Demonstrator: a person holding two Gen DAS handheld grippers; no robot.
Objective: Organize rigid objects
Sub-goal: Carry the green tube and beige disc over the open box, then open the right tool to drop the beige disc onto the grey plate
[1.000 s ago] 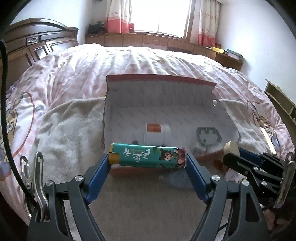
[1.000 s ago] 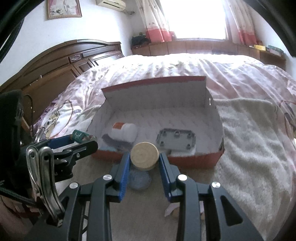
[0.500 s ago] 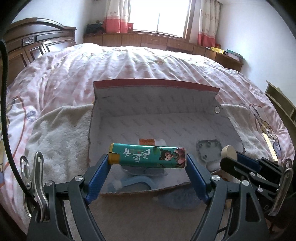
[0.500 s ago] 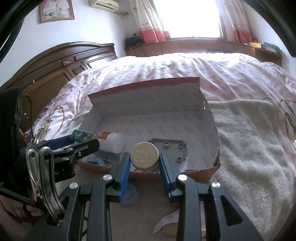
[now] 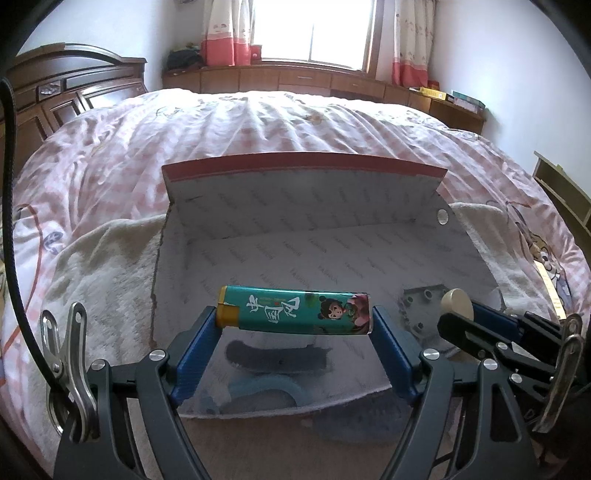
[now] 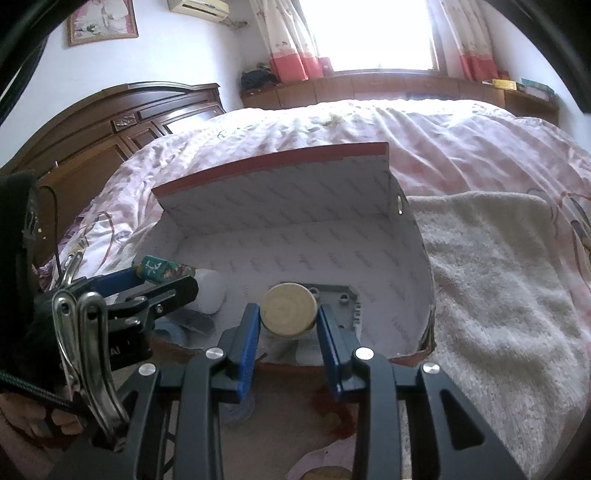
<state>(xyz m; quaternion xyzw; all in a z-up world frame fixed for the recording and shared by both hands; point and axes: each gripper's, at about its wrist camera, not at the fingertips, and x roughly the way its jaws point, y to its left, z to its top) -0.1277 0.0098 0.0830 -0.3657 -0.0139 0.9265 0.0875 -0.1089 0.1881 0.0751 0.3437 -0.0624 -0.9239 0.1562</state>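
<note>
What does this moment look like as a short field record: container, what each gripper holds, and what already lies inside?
container: open red cardboard box with white lining, on the bed
left gripper: shut on teal printed lighter, held endwise over the box
right gripper: shut on round pale wooden cylinder
inside box: grey metal plate with holes, white bottle, light blue curved piece

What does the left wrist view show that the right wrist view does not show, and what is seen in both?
Only the left wrist view shows the full length of the green lighter, held end to end in the left gripper, and a light blue curved item below it.

Only the right wrist view shows a white bottle in the box, the framed picture and the air conditioner.

Both show the open cardboard box, the grey plate inside, and the round wooden piece clamped in the right gripper.
</note>
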